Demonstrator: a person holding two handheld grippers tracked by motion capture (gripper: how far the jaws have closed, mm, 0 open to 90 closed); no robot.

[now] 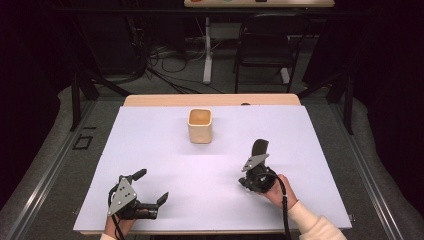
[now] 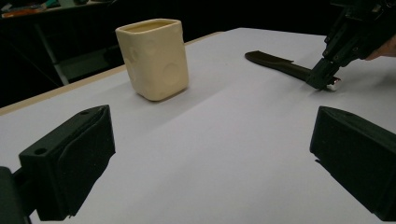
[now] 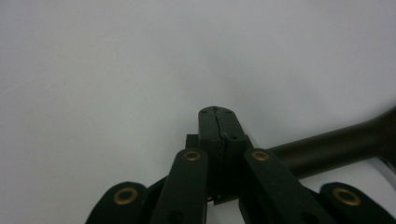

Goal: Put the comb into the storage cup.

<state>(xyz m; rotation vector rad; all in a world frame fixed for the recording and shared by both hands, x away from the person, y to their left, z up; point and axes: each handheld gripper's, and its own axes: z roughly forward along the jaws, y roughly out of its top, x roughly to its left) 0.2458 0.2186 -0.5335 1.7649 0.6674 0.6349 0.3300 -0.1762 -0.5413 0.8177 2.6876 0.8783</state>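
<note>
A cream square cup (image 1: 200, 126) (image 2: 154, 58) stands upright in the far middle of the white table (image 1: 150, 150). A dark, long utensil (image 1: 260, 147) (image 2: 275, 63) (image 3: 336, 144) lies flat at the right. My right gripper (image 1: 256, 159) (image 2: 322, 79) (image 3: 217, 122) is shut, its pads meeting along a thin seam, with its tip down at the utensil's near end. I cannot tell if it pinches any of the utensil. My left gripper (image 1: 151, 186) (image 2: 210, 154) rests at the near left, open wide with nothing between its jaws, facing the cup.
The wooden far edge of the table (image 1: 210, 100) shows beyond the white cover. Behind it stand a black chair (image 1: 265, 45) and a desk leg (image 1: 207, 50) among floor cables. Bare white surface lies between the two grippers and around the cup.
</note>
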